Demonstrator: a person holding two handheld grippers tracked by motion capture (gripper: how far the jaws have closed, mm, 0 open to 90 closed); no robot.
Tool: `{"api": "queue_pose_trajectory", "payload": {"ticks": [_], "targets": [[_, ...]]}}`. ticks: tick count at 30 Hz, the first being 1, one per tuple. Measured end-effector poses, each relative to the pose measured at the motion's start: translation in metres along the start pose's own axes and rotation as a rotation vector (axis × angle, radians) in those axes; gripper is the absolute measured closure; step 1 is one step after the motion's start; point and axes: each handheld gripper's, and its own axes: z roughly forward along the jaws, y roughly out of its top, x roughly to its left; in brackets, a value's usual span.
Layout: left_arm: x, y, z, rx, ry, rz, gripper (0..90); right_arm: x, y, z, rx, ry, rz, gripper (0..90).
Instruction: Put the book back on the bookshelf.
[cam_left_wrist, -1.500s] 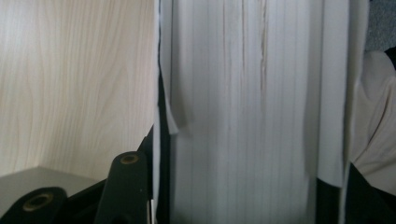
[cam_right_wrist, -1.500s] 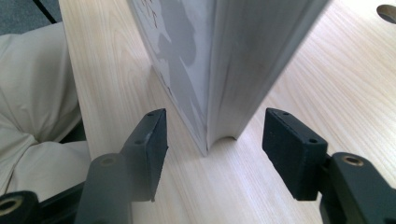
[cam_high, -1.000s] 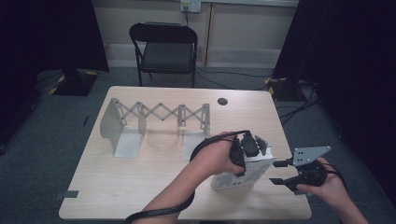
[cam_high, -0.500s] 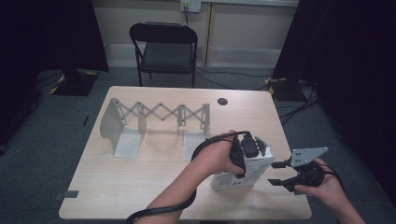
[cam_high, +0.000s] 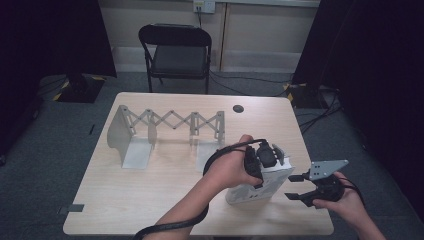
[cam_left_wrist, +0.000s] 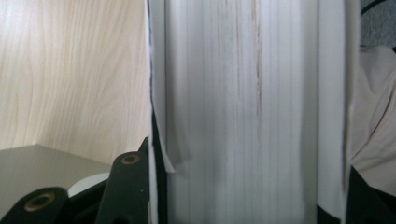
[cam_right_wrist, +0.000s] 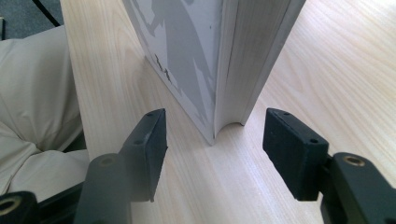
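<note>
Left gripper (cam_high: 262, 159) clamped on a white book (cam_high: 260, 186); right gripper (cam_high: 300, 186) open beside it.

Book stands on edge at the near right part of the table (cam_high: 150, 200), tilted in the high view, in front of the right end of an expanding metal rack (cam_high: 165, 131). Left gripper comes down from above; its jaws have just been closing, and the page block (cam_left_wrist: 243, 112) sits between them, pads against the covers. Right gripper sits low at the table's near right edge, jaws parted wider than the book and empty. In the right gripper view (cam_right_wrist: 212, 154) the book's lower corner (cam_right_wrist: 219, 93) lies just ahead of the gap, not touched.
</note>
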Motion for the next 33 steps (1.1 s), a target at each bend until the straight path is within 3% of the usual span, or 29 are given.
{"api": "queue_pose_trajectory", "payload": {"ticks": [6,11,15,24,33], "targets": [[-0.001,-0.004,-0.001,-0.037,0.011,-0.01,51.6,0.0,-0.004,0.003,-0.006,0.0,0.008,40.1],[0.0,-0.002,-0.002,-0.021,0.002,-0.015,52.7,0.0,-0.007,0.008,0.006,-0.008,0.015,37.5],[0.002,-0.002,-0.005,-0.003,-0.003,-0.058,53.0,-0.001,-0.011,0.014,0.017,-0.037,0.027,31.0],[0.006,-0.006,-0.017,0.017,-0.005,-0.087,53.1,-0.001,-0.026,0.037,0.03,-0.061,0.093,17.0],[0.006,-0.01,-0.021,0.044,-0.007,-0.106,53.2,0.001,-0.04,0.062,0.065,-0.079,0.126,14.8]]}}
